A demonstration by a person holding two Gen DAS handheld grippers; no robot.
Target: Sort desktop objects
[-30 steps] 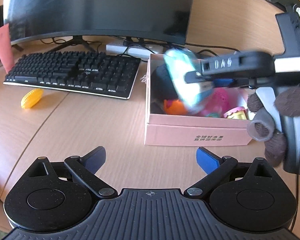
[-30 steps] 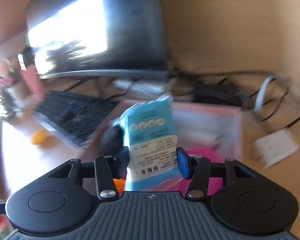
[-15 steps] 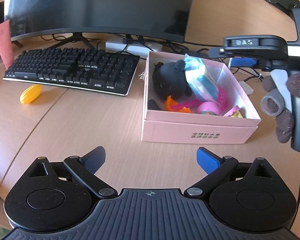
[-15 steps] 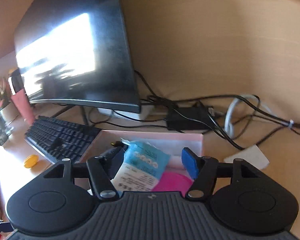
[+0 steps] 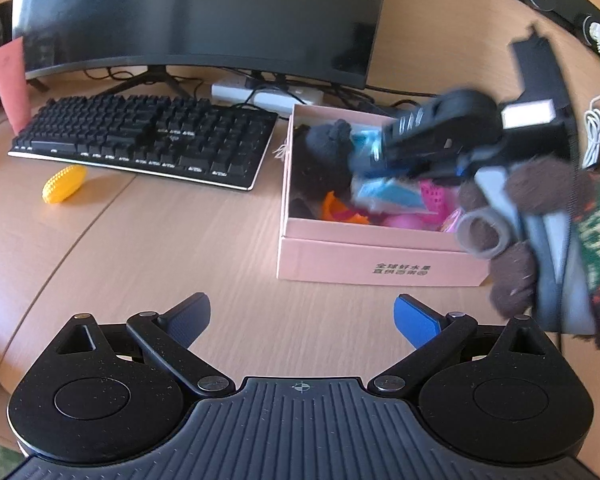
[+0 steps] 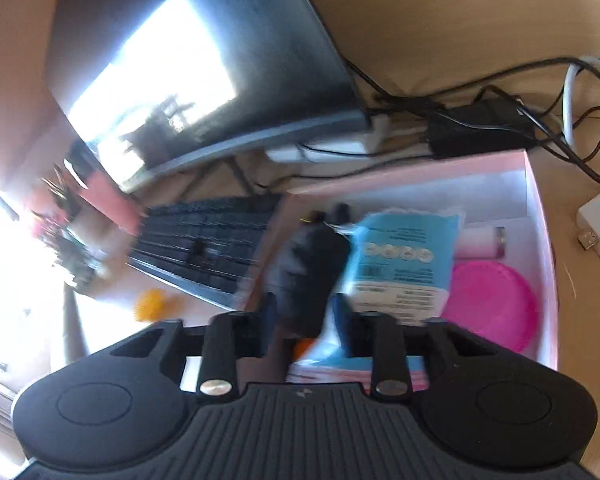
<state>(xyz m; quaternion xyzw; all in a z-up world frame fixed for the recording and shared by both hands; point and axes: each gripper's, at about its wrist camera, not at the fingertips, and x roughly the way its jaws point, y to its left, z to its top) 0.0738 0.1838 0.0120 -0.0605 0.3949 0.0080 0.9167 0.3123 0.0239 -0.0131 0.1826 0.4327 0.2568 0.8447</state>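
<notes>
1. The packet (image 6: 404, 256) lies in the box (image 5: 380, 268) against the plush (image 6: 312, 264), sorted with the other toys.
2. The right claw (image 6: 304, 316) hangs over the box, its jaws closing together on nothing that the blur lets me see.
3. The left claw (image 5: 302, 316) waits wide apart and empty above the table (image 5: 180, 260).
4. The corn (image 5: 64, 184) is still unsorted beside the keyboard (image 5: 148, 140).

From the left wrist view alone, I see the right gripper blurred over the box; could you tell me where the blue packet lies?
Observer: The packet lies inside the box, against the black plush.
Operator: Thank you. Is anything in there hidden from me?
Observer: Yes, a white tube lies near the far wall, beside the packet.
</notes>
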